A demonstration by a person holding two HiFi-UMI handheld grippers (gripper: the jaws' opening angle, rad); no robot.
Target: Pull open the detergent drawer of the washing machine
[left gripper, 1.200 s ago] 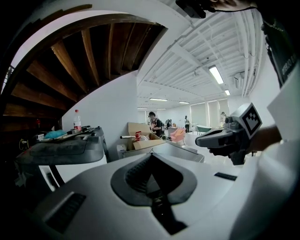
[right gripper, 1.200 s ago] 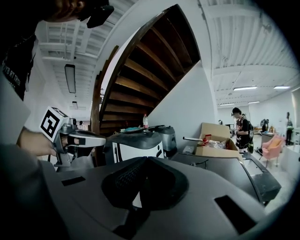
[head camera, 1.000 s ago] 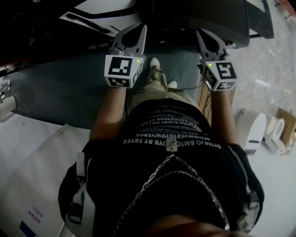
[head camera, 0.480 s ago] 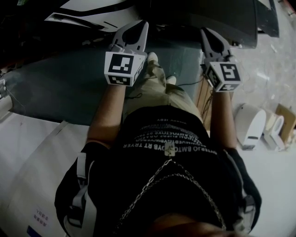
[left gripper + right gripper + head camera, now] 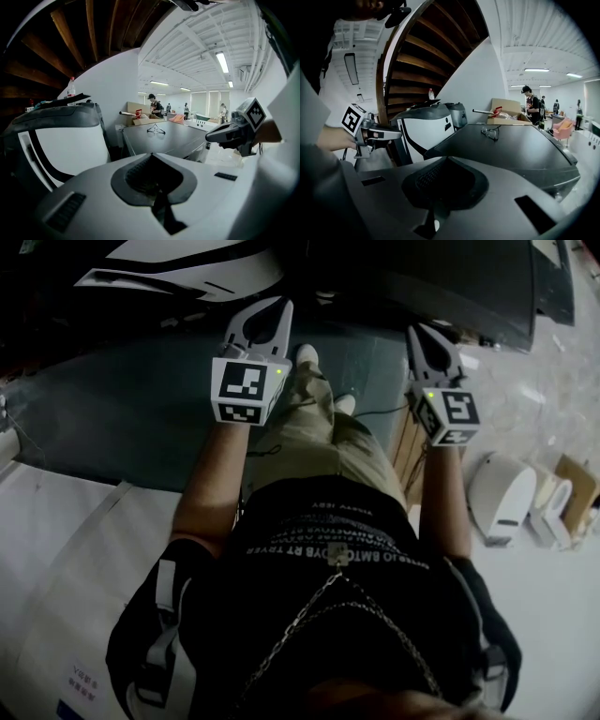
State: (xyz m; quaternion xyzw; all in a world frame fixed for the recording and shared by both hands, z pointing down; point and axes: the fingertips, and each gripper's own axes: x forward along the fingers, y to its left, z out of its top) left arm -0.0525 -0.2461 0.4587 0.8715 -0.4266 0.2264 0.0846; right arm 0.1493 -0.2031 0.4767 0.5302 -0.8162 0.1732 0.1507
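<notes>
Upper left of head view: white machine (image 5: 178, 273), grey top, black stripe. It sits left of centre in both gripper views. Cannot make out drawer in any view. My left tongs (image 5: 270, 313), centre-left: clenched, jaws together, tips just below machine's right end in frame. Dark table (image 5: 469, 287) along top right. Left gripper view shows glasses (image 5: 155, 129) lying on it, mid-frame. My right tongs (image 5: 427, 334), right of centre: jaws likewise pressed together, tips near table's edge. White units (image 5: 511, 498) on floor, lower right.
</notes>
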